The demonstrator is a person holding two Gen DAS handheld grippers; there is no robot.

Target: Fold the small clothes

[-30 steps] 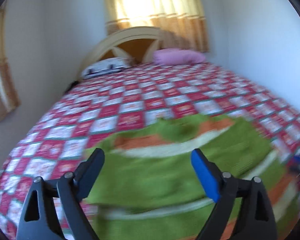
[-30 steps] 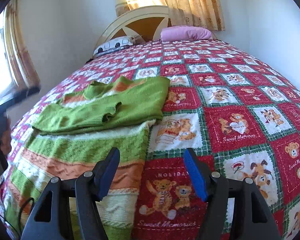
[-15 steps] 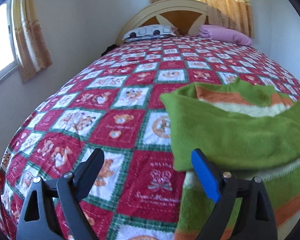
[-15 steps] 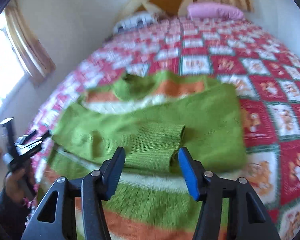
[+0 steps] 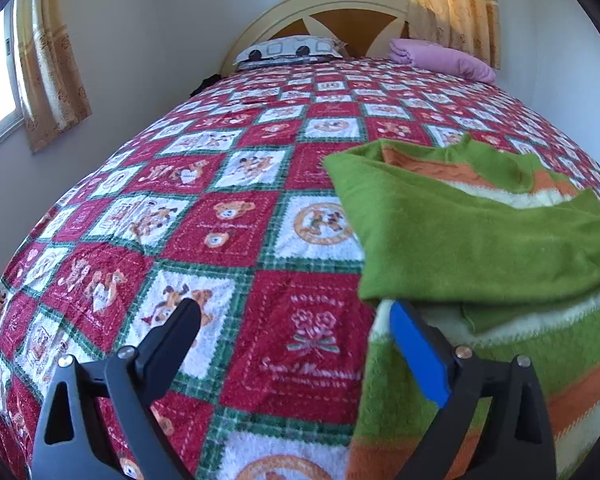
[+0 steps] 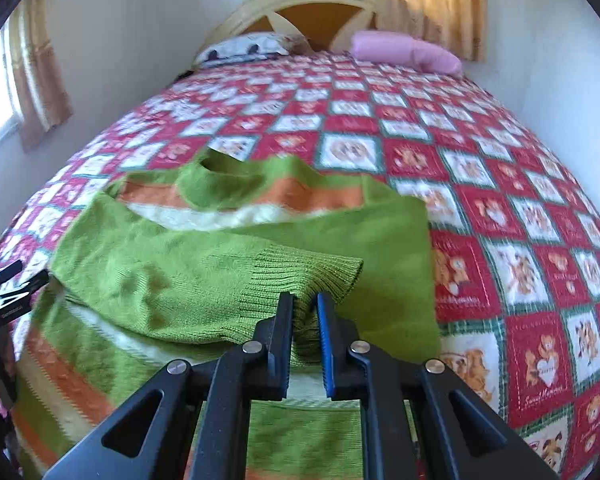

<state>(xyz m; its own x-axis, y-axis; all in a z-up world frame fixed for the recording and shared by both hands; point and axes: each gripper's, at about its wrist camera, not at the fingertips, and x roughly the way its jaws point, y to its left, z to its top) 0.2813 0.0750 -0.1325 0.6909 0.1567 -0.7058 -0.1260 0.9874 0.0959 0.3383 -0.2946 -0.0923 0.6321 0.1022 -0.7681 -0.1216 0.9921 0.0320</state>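
A green sweater with orange and cream stripes lies on the bed, its sleeves folded across the body. My right gripper is shut on the ribbed cuff of the sleeve that lies on top. In the left wrist view the sweater fills the right side. My left gripper is open and empty, low over the quilt at the sweater's left edge, its blue pad beside the folded shoulder.
The bed is covered by a red, white and green patchwork quilt. A patterned pillow and a pink pillow lie at the headboard. Walls flank both sides. The left gripper shows at the right wrist view's left edge.
My right gripper moved in over the sweater and closed on the sleeve cuff. My left gripper swung left off the sweater to its left edge and stayed open.
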